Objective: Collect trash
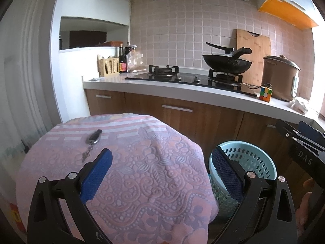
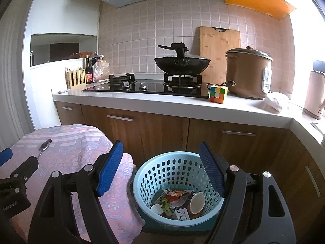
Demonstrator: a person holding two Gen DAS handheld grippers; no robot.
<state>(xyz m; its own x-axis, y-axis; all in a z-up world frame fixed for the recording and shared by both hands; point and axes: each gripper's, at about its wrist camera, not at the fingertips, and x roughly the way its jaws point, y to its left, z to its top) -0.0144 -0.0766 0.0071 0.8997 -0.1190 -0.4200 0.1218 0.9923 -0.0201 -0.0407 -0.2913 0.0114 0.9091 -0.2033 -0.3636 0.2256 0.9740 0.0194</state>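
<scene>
A light blue perforated basket (image 2: pixel 170 162) stands on the floor beside a small table. It holds trash (image 2: pixel 178 201): eggshells, wrappers and vegetable scraps. My right gripper (image 2: pixel 161 162) is open and empty, hovering above the basket's rim. My left gripper (image 1: pixel 162 166) is open and empty over the table's pink patterned cloth (image 1: pixel 126 174). The basket (image 1: pixel 249 162) shows to its right in the left wrist view. A car key fob with keys (image 1: pixel 92 140) lies on the cloth; it also shows in the right wrist view (image 2: pixel 44 145).
A white kitchen counter (image 2: pixel 162 105) runs behind, with wooden cabinets (image 2: pixel 154 134) below. On it are a gas hob, a black wok (image 2: pixel 182 63), a cutting board, a brown rice cooker (image 2: pixel 247 73), a Rubik's cube (image 2: pixel 218 94), a crumpled bag (image 2: pixel 276 101), bottles and a kettle (image 2: pixel 315 93).
</scene>
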